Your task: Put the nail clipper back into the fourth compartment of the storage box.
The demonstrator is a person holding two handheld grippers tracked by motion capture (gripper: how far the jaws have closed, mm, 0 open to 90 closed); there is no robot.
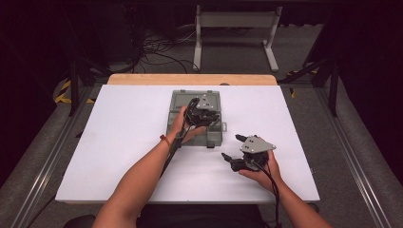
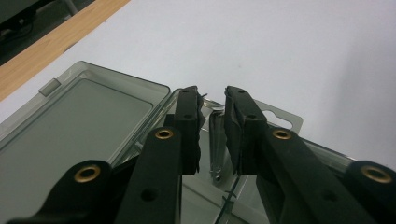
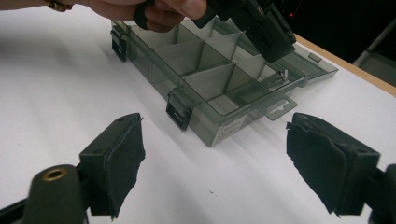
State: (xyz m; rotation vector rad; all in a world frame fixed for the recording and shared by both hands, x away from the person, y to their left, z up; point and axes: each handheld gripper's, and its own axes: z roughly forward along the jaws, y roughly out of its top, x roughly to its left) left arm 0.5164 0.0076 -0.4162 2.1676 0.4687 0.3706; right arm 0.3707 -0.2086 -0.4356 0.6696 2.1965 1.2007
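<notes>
The right gripper (image 3: 210, 168) hovers low over the white table (image 1: 123, 142) at about 4 o'clock from the compartment box (image 3: 233, 126). Its jaws stand wide apart with nothing between them, and it sits well clear of the work. The near wall of the box carries two dark latches (image 3: 179, 112), and a hang tab (image 3: 280, 106) sticks out at its right end. The left gripper (image 2: 212, 100) is further out, poised over the far right compartment. Its jaws are a little apart, and a small metal piece (image 2: 215, 149) lies in the gap below them, resting in that compartment; the pads do not seem to press on it. The step looks like setting the piece down or taking hold of it. For a grip, the jaws should come straight down astride the piece and close squarely on its long sides, with the tips kept off the thin dividers and the outer wall. For a release, they should open a touch wider before lifting straight up, so the piece is not dragged along. The box is light and may slide, and the free gripper could steady its near wall. The open lid (image 2: 84, 116) lies flat at 12 o'clock from the tray, then comes the table's wooden edge (image 1: 190, 79). Cables (image 1: 157, 50) and a white frame (image 1: 235, 21) stand on the floor beyond, and none of these is in the way.
</notes>
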